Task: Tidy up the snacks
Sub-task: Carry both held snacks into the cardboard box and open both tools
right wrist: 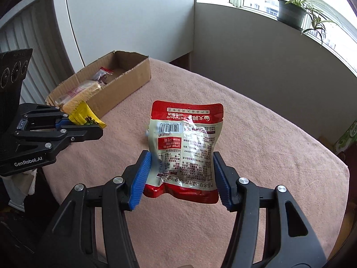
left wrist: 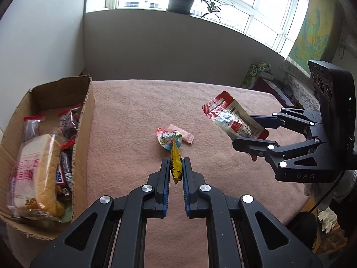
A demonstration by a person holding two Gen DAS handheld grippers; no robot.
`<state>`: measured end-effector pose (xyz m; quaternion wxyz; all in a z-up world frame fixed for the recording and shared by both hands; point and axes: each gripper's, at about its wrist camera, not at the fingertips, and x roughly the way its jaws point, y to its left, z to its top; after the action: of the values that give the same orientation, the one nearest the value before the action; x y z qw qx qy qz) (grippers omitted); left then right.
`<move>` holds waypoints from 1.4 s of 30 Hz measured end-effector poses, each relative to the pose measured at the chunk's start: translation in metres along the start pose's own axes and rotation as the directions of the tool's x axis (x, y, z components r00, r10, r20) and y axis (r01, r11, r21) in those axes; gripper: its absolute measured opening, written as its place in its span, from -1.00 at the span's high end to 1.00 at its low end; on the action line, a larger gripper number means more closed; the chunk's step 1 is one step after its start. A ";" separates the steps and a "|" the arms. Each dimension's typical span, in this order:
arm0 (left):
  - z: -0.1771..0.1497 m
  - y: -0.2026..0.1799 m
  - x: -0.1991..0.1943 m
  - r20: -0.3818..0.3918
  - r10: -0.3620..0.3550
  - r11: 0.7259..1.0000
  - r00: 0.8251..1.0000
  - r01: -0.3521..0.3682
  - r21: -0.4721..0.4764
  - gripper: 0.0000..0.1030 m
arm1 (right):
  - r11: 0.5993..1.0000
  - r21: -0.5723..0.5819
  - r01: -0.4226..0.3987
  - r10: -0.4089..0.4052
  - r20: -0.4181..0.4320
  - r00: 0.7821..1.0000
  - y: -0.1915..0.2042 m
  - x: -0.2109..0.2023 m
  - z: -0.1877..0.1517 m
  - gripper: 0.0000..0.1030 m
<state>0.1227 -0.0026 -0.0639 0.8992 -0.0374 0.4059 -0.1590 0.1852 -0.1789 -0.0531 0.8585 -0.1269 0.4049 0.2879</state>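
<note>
We look down steeply along each gripper from close above the tabletop (left wrist: pixel 133 111), the left view facing the window (left wrist: pixel 223 4), the right facing the corner; both share the box (right wrist: pixel 125 82) and each other's gripper.

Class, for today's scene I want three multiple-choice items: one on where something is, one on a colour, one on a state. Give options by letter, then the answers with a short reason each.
1. Where does the cardboard box stand on the pink cloth in the left wrist view?
A. left edge
B. centre
C. right edge

2. What colour is the packet in the left gripper?
A. blue
B. yellow
C. white

3. What is the right gripper doing?
A. hanging empty
B. gripping a red and white pouch off the cloth
C. pressing a pouch into the box

Answers: 1 A, the box sits at the cloth's left side. 2 B, a yellow wrapper shows between the fingers. 3 B, both pads press the pouch's sides.
</note>
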 end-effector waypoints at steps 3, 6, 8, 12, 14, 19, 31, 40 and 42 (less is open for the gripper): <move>0.002 0.006 -0.013 0.028 0.020 1.000 0.999 -0.020 0.005 0.82 | 1.000 -0.006 -0.013 0.013 0.018 1.000 0.010 -0.002 0.013 -0.11; 0.004 0.015 -0.025 0.053 0.041 0.999 0.998 -0.041 0.007 0.82 | 1.000 -0.020 -0.024 0.024 0.030 0.999 0.022 -0.001 0.026 -0.11; 0.006 0.020 -0.032 0.067 0.055 0.998 0.996 -0.055 0.004 0.82 | 0.999 -0.028 -0.032 0.033 0.036 0.999 0.031 0.001 0.034 -0.11; 0.007 0.033 -0.043 0.093 0.082 0.997 0.992 -0.080 -0.017 0.82 | 0.998 -0.038 -0.059 0.061 0.041 0.997 0.048 0.008 0.052 -0.11; 0.008 0.044 -0.047 0.102 0.095 0.995 0.990 -0.092 -0.035 0.82 | 0.996 -0.038 -0.075 0.076 0.040 0.996 0.054 0.014 0.062 -0.12; 0.013 0.075 -0.050 0.103 0.133 0.988 0.986 -0.124 -0.087 0.82 | 0.993 -0.027 -0.115 0.116 0.036 0.993 0.071 0.034 0.084 -0.12; 0.026 0.144 -0.041 0.068 0.207 0.963 0.976 -0.191 -0.192 0.82 | 0.987 0.004 -0.162 0.162 0.009 0.987 0.096 0.086 0.124 -0.14; 0.026 0.159 -0.034 0.047 0.232 0.952 0.971 -0.218 -0.214 0.81 | 0.985 -0.001 -0.174 0.174 -0.007 0.985 0.112 0.107 0.133 -0.26; 0.026 0.157 -0.035 0.051 0.244 0.951 0.969 -0.229 -0.208 0.66 | 0.986 0.002 -0.168 0.168 -0.004 0.986 0.112 0.108 0.134 -0.29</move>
<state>0.1602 0.1558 -0.0521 0.9182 -0.0849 0.3870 -0.0071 0.2562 0.0139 -0.0480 0.8305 -0.0924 0.4161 0.3586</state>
